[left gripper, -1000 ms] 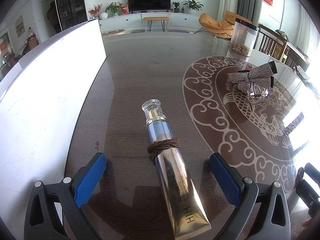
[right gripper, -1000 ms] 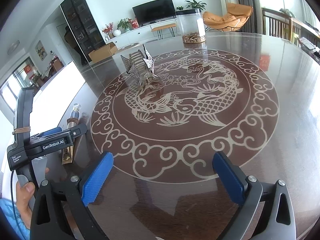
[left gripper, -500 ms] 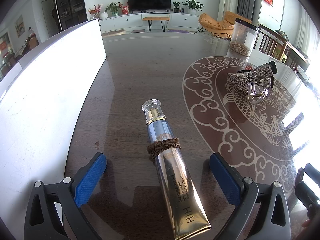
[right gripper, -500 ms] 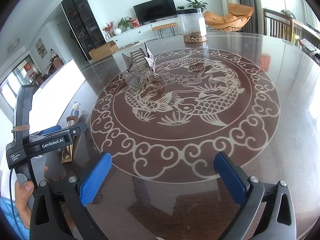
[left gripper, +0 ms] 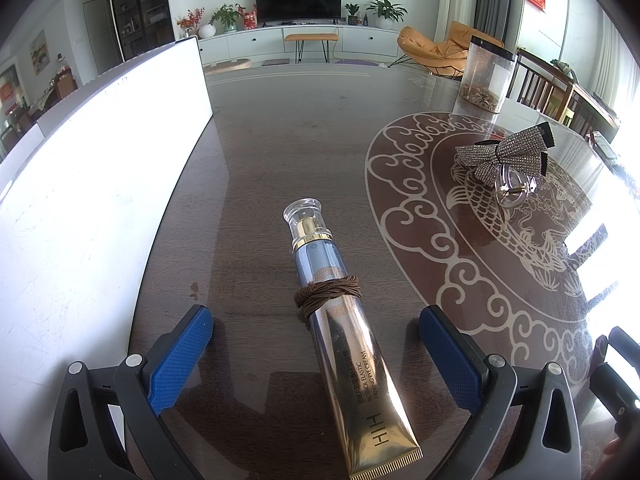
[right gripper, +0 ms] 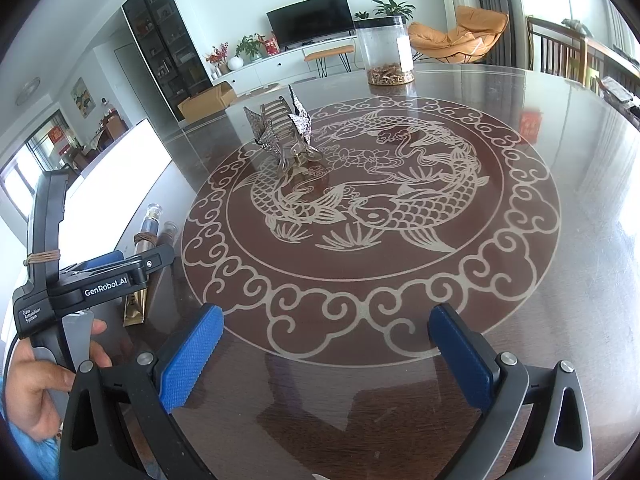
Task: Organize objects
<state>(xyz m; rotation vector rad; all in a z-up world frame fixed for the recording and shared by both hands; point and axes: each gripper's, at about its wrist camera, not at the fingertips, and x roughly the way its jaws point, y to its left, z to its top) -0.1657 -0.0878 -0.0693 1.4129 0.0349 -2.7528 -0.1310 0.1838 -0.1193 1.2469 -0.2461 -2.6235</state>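
Here the left gripper [left gripper: 316, 356] sits low over the dark wooden table with the pale koi inlay [left gripper: 256, 168], its blue-padded fingers [left gripper: 180, 360] spread wide and closed on nothing. Between them lies the long gold and silver cream tube with a clear cap [left gripper: 340, 332], flat on the tabletop, cap pointing away from the camera and crimped end nearest it; neither pad touches it. A brown coiled hair tie [left gripper: 328, 294] is wrapped around the tube's middle. To the left a large white board [left gripper: 88, 200] runs along the table edge. Off to the right, on the inlaid pattern, rests a rhinestone-covered bow hair clip [left gripper: 508, 156], well apart from the tube, and beyond it stands a clear cylindrical jar with a dark lid [left gripper: 486, 74]. In the right wrist view the right gripper [right gripper: 328, 356] also has its blue pads wide apart and empty above the inlay, with the bow clip [right gripper: 284, 132] farther out and the tube [right gripper: 146, 248] at the far left behind the left gripper's black body.
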